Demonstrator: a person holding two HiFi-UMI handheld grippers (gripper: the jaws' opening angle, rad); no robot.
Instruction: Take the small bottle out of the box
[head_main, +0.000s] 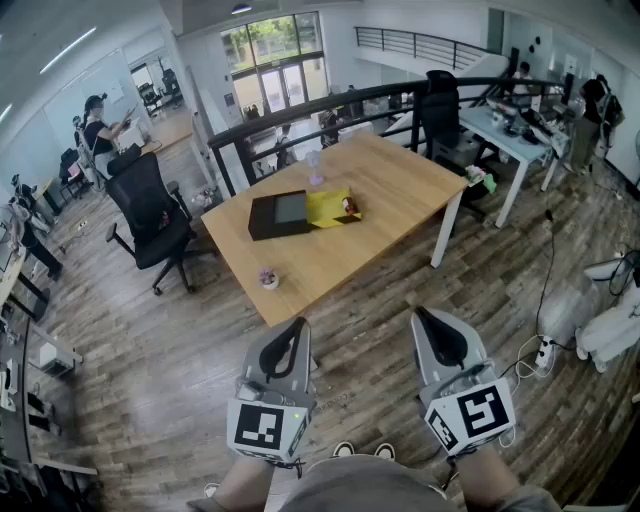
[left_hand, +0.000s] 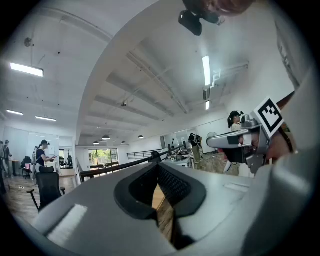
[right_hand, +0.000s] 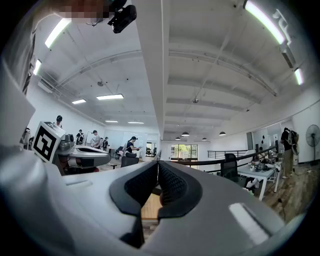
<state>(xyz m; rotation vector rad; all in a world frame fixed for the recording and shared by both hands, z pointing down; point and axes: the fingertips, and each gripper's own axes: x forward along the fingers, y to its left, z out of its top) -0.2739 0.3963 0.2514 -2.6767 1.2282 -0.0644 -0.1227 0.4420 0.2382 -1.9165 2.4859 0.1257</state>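
Both pairs of jaws are pressed together, pinching nothing. The left gripper (head_main: 299, 324) and right gripper (head_main: 421, 315) hang low, well apart from the tabletop (head_main: 400, 180). There the small bottle (head_main: 348, 207) rests on the open box's (head_main: 265, 216) yellow part.

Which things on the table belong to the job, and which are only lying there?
For the job: black and yellow box; small bottle in its yellow part.
Lying about: clear container; small pot.
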